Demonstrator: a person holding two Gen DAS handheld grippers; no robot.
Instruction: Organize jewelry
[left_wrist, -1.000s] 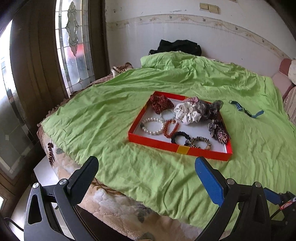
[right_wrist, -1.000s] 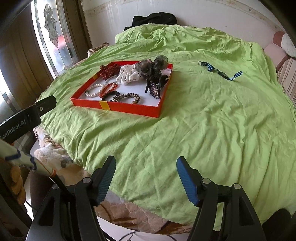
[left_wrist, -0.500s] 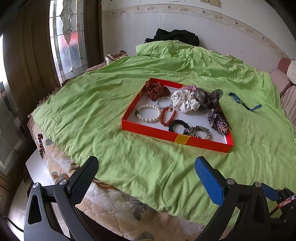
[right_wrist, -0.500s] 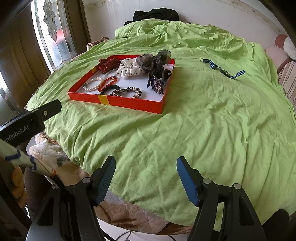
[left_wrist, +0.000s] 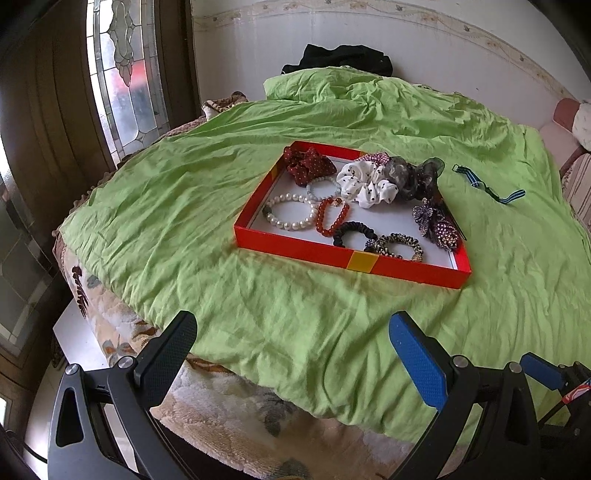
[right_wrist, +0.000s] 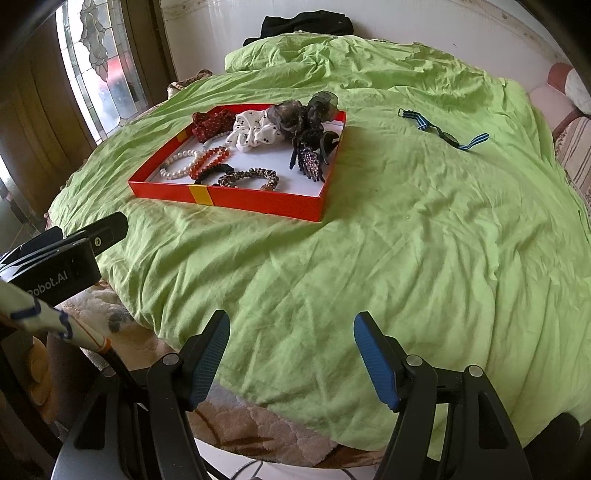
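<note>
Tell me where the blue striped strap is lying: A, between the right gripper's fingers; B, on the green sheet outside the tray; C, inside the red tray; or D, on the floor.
B: the strap lies flat on the green sheet, apart from the red tray and far from both grippers.

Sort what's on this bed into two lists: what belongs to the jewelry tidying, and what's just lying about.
Part of the job:
- red tray
- pearl bracelet
- red bead bracelet
- scrunchies and hair clips
- striped strap, alone on the sheet outside the tray
- left gripper and right gripper, both open and empty

Just lying about:
- green sheet
- black garment
- stained-glass window
</note>
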